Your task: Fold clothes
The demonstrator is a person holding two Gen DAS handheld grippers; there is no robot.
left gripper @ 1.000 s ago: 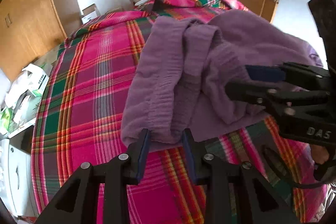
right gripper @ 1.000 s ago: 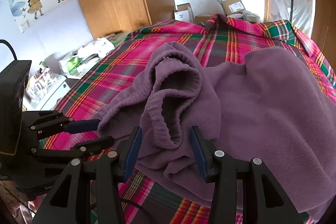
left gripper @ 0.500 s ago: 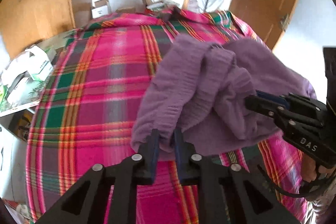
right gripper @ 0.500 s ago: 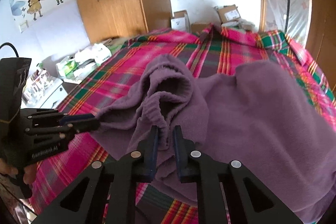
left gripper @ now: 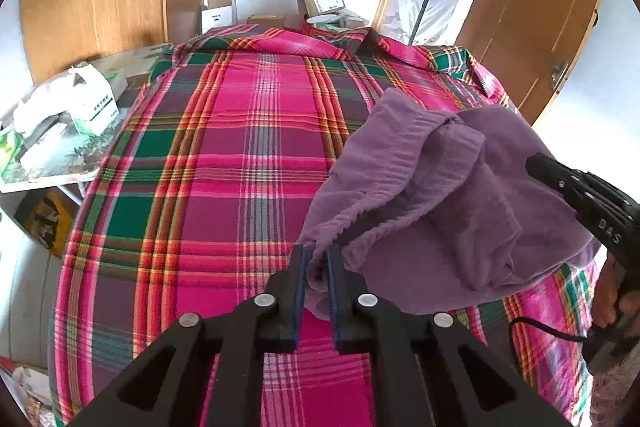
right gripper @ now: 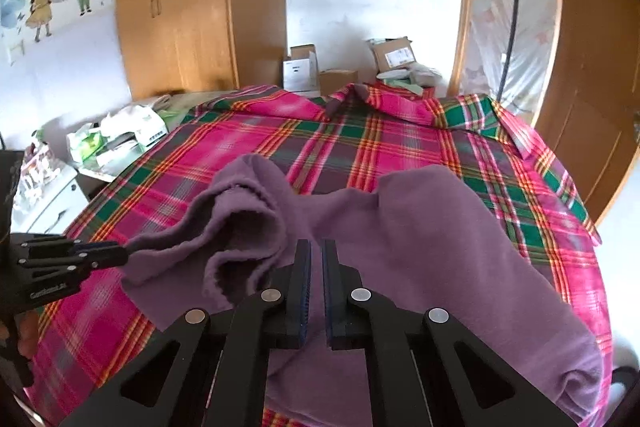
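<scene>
A purple fleece garment [left gripper: 440, 195] with a ribbed, gathered edge lies bunched on the right side of the plaid bed [left gripper: 240, 167]. My left gripper [left gripper: 318, 255] is shut on its near-left edge, and the cloth rises taut from the pads. In the right wrist view the garment [right gripper: 420, 247] spreads to the right, and my right gripper [right gripper: 316, 247] is shut on a fold of it near the open cuff. The left gripper [right gripper: 116, 253] shows at the left, pinching the garment's corner. The right gripper [left gripper: 536, 165] pokes in from the right edge, held by a hand.
The pink and green plaid sheet [right gripper: 360, 147] covers the whole bed. Cardboard boxes [left gripper: 320, 1] stand beyond its far end. A low side table with white boxes [left gripper: 92, 99] sits at the left. Wooden wardrobes [right gripper: 176, 7] and a door [left gripper: 560, 27] line the walls.
Both grippers, open around the garment's edge a second ago, have shut on it and drawn back and up. The cloth now stretches between them.
</scene>
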